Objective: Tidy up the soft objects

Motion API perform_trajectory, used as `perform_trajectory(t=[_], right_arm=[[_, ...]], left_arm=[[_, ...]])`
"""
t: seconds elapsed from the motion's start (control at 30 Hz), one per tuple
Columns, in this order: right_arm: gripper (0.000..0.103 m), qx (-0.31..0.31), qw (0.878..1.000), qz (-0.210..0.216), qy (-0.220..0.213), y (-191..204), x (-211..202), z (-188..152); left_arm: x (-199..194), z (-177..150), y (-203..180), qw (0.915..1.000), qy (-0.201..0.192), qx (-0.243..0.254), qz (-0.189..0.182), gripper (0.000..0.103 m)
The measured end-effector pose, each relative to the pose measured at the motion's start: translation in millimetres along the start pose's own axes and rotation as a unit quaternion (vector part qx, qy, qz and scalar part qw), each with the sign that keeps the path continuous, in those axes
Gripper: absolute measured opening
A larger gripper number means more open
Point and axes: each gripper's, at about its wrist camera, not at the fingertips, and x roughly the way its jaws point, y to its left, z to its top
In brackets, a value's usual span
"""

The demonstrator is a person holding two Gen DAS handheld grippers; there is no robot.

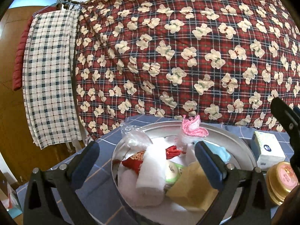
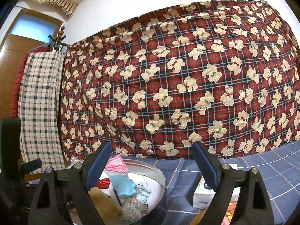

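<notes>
A round metal tin (image 1: 241, 144) on a blue checked cloth holds several soft things: a white rolled towel (image 1: 151, 176), a red pouch (image 1: 134, 162), a yellow sponge (image 1: 193, 185), a light blue cloth (image 1: 222, 152) and a pink crocheted piece (image 1: 193, 129). My left gripper (image 1: 148, 166) is open and empty, just above the tin's near side. My right gripper (image 2: 151, 166) is open and empty, above the tin's right rim (image 2: 163, 178); the blue cloth (image 2: 121, 185), the sponge (image 2: 105, 200) and a mesh bag (image 2: 133, 208) show below it.
A white tissue box (image 1: 268, 150) and a gold-lidded jar (image 1: 281, 180) stand right of the tin; the box also shows in the right wrist view (image 2: 204, 193). A red plaid bear-print quilt (image 1: 178, 56) hangs behind. A checked cloth (image 1: 50, 78) hangs at the left.
</notes>
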Motion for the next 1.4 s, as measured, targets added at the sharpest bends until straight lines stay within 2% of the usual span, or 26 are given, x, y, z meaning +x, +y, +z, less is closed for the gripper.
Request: perform_trajectory(t=[0.3, 1.0, 1.4], right_arm=[[0.092, 0.007, 1.000, 0.006, 0.012, -4.8, -7.3, -0.4], [0.093, 0.003, 1.000, 0.002, 0.004, -5.3, -16.8, -1.0], [0.093, 0.002, 1.000, 0.002, 0.004, -5.0, -16.3, -1.0]], left_arm=[[-10.3, -3.2, -4.1, 1.0000, 0.002, 0.000, 0.000, 0.103], [-20.2, -5.2, -8.7, 1.0000, 0.004, 0.003, -0.001, 0.103], [-22.9, -9.6, -5.4, 0.9998, 0.008, -0.007, 0.018, 0.103]])
